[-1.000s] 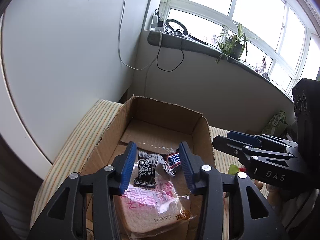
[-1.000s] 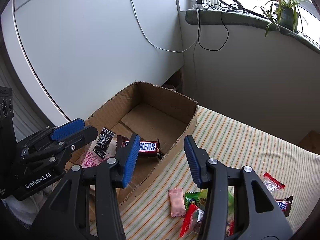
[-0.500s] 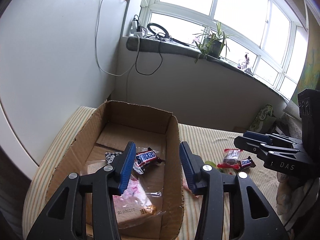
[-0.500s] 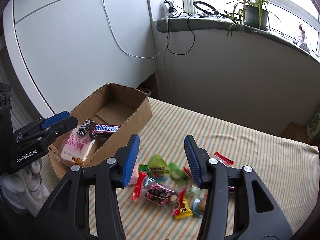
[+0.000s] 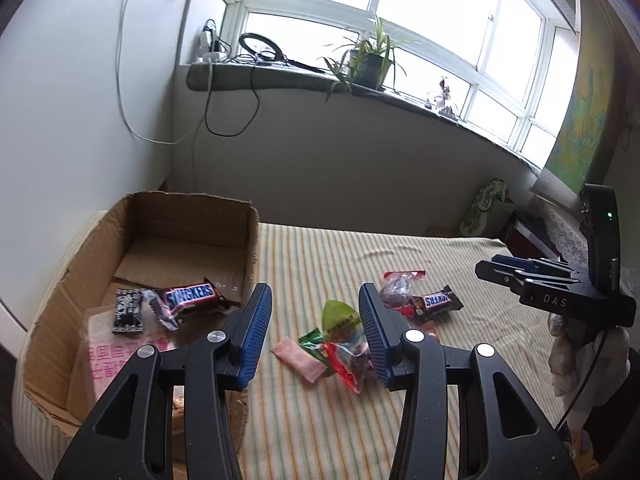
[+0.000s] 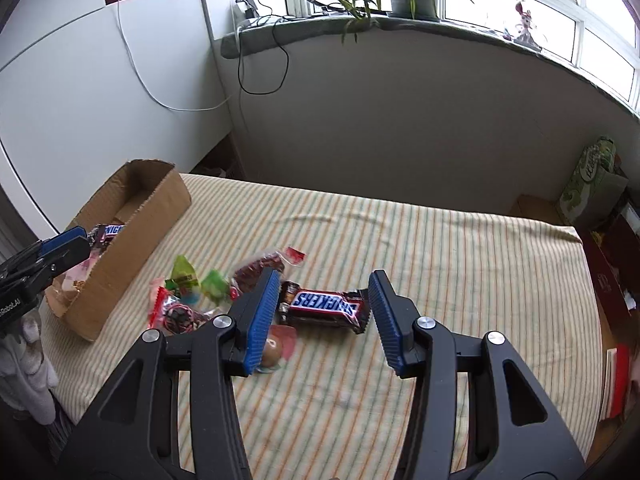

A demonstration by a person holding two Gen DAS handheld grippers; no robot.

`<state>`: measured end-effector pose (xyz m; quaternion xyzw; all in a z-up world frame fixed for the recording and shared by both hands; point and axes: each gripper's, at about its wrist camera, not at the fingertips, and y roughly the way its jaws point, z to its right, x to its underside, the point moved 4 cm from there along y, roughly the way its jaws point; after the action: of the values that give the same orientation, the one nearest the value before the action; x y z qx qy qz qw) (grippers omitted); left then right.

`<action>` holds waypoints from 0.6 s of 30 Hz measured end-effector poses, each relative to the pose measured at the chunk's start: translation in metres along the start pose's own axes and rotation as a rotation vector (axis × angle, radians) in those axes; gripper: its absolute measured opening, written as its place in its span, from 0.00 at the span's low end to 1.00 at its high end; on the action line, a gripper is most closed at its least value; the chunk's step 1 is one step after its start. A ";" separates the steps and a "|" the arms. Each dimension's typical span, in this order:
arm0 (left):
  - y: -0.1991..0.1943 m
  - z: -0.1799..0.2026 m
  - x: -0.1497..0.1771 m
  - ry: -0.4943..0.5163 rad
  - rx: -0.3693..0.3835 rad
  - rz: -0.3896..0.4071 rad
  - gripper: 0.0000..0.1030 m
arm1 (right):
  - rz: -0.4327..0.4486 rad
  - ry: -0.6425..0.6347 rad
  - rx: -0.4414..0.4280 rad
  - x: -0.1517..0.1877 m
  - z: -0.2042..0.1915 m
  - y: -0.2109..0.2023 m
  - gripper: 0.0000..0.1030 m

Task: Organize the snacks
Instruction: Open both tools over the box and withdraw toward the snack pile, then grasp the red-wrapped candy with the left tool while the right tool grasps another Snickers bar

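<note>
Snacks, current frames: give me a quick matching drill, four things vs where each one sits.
Things:
1. Snickers bar
2. second Snickers bar
3. pink wrapped candy
4. potted plant

Places:
A. windowsill
B. inside the cardboard box
C. on the striped cloth, between the open right claw fingers
D. on the striped cloth, in front of the left claw

Pairs: 1-C, 2-B, 3-D, 4-A

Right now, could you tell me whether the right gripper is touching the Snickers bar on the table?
Apart. The right wrist view shows the open right gripper framing the Snickers bar, striped cloth visible between bar and right finger.
</note>
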<state>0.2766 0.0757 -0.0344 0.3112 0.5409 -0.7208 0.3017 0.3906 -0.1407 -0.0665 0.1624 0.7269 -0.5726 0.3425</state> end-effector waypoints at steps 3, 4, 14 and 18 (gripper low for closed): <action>0.011 0.014 0.007 0.036 0.015 -0.035 0.43 | -0.018 0.010 -0.005 0.004 0.012 0.009 0.47; 0.014 0.018 0.008 0.042 0.018 -0.045 0.43 | -0.025 0.008 -0.009 0.006 0.013 0.011 0.47; 0.044 0.039 0.030 0.090 0.093 -0.163 0.43 | -0.136 -0.178 -0.076 0.008 0.005 0.046 0.47; 0.061 0.040 0.026 0.055 0.132 -0.209 0.43 | -0.180 -0.168 -0.147 0.002 0.003 0.065 0.47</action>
<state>0.3026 0.0200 -0.0821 0.2920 0.5300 -0.7734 0.1891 0.4307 -0.1250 -0.1147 0.0224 0.7472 -0.5579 0.3604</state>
